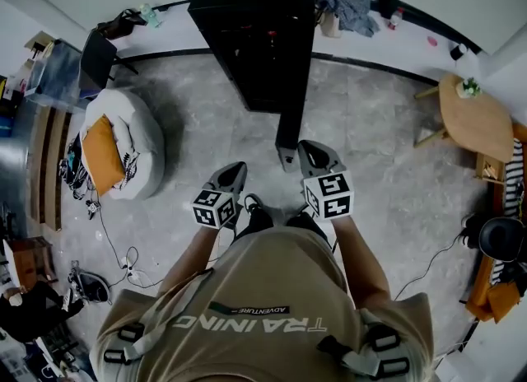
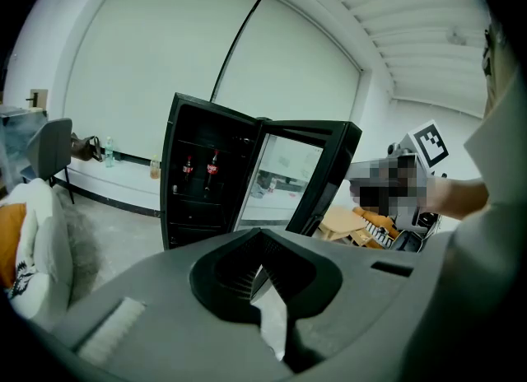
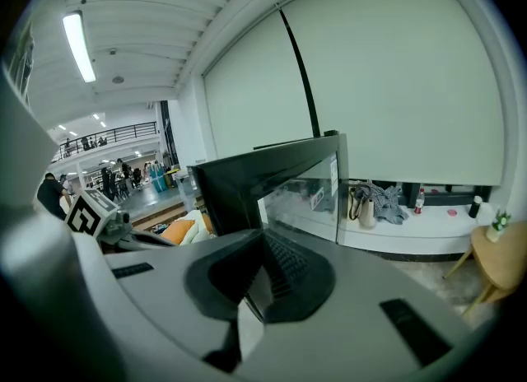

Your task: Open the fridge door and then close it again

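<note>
One fridge (image 1: 255,26) stands with one open door (image 1: 290,129) and two bottles (image 2: 188,166) inside. The left gripper (image 1: 237,170) and the right gripper (image 1: 313,150) make two. There is one round table (image 1: 473,121) and one orange cushion (image 1: 103,154).

Gripper (image 3: 263,239) jaws together, nothing between; open fridge door (image 3: 301,194) close ahead; bag (image 3: 359,205) on ledge behind; table (image 3: 504,262) right.

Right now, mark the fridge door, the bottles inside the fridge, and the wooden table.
fridge door (image 2: 282,176): left gripper view, on its glass pane.
bottles (image 2: 212,166): left gripper view, on the right-hand bottle's body.
wooden table (image 1: 478,125): head view, on the bare tabletop.
</note>
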